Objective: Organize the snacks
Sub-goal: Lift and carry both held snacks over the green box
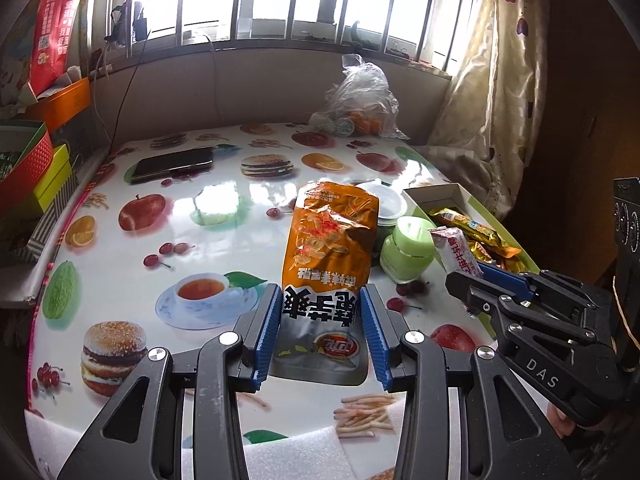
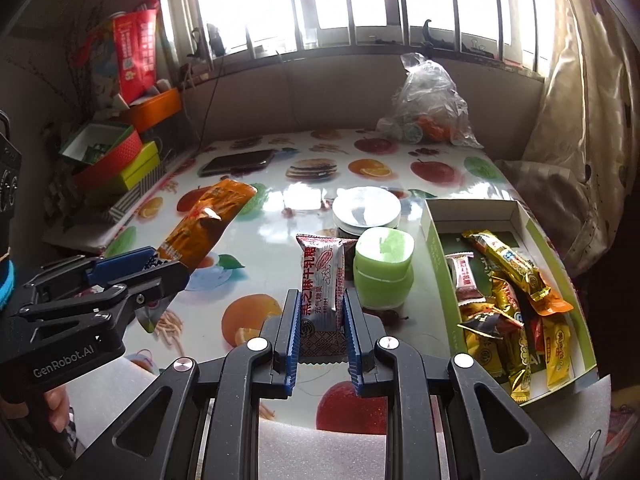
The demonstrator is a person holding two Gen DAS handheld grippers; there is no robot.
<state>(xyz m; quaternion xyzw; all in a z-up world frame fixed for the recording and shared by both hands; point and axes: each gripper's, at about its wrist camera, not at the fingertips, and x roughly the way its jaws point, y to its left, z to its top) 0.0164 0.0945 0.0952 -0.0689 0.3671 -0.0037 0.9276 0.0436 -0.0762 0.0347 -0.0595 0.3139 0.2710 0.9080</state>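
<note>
— Snacks first: where are they?

— Most sit in the white and green box (image 2: 434, 240) on the right side of the table (image 2: 280, 200). You can see a long gold bar (image 2: 508, 260), a small red and white candy (image 2: 464, 276) and a pile of yellow packets (image 2: 516, 344) in it, all loose and mixed up.

— What else holds things?

— A clear plastic bag (image 2: 430, 92) at the far edge has something orange inside; you cannot tell what. Just left of the box stands a green jar (image 2: 384, 272) with its lid on, and a round white-lidded tub (image 2: 366, 208) is right behind it.

— And your two claws?

— Your left gripper (image 1: 320, 332) is squeezing the silver bottom end of the orange chip bag (image 1: 332, 240). The bag stands up tall from the claw and leans away from you, over the table. Your right gripper (image 2: 320, 336) is pinching the lower end of a red and white candy bar (image 2: 322, 280) — the bar points up and away, just left of the green jar.

— How do the claws sit?

— Side by side, near the front edge of the table, both pointing toward the window (image 2: 360, 0). The right one is close to the box, and the left one is well apart from it.
</note>
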